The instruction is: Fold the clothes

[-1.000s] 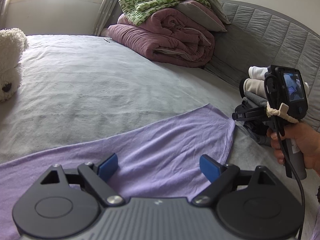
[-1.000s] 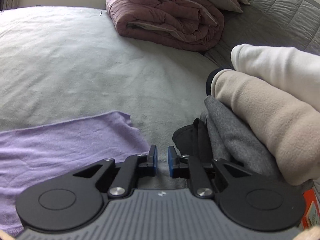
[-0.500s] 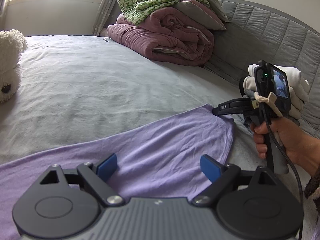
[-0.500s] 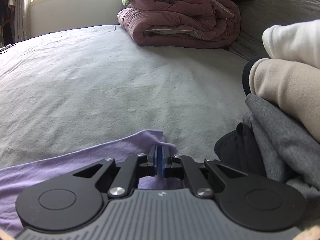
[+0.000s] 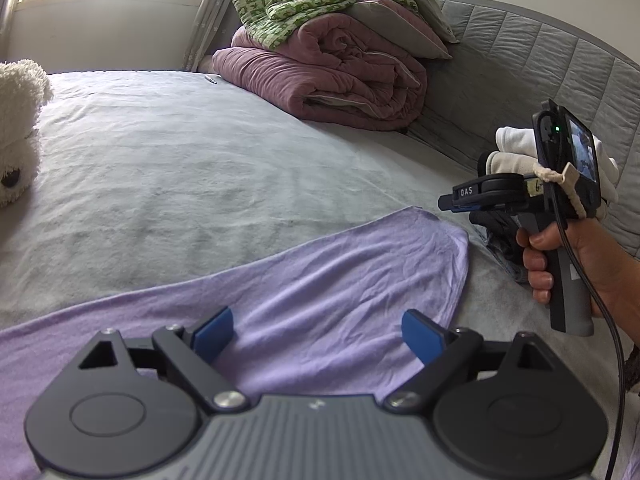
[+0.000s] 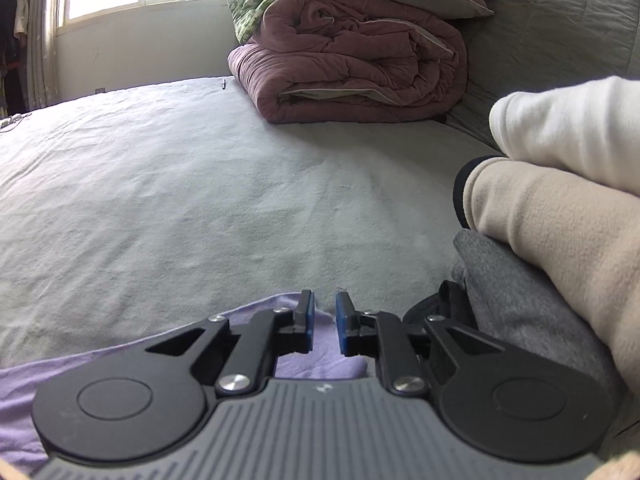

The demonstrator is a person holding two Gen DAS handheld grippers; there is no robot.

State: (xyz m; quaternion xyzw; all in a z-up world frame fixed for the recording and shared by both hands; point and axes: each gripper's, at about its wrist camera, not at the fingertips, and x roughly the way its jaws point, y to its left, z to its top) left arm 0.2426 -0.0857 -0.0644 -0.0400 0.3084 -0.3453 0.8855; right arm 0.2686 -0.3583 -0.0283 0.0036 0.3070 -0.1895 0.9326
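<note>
Lilac cotton garment (image 5: pixel 320 280) flat on grey bed (image 5: pixel 180 168), corner edge free.
Left tongs (image 5: pixel 318 330) wide apart above it; right tongs (image 6: pixel 323 322) just opened slightly, nothing pinched; open bed beyond.

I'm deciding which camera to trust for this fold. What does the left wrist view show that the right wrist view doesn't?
Only the left wrist view: a plush toy, the hand holding the right gripper, and the open left gripper.

Only the right wrist view: the right gripper's pads slightly apart over the cloth's corner, having just opened, and a grey garment under the stack.

Both: the purple cloth, grey sheet, maroon duvet.
</note>
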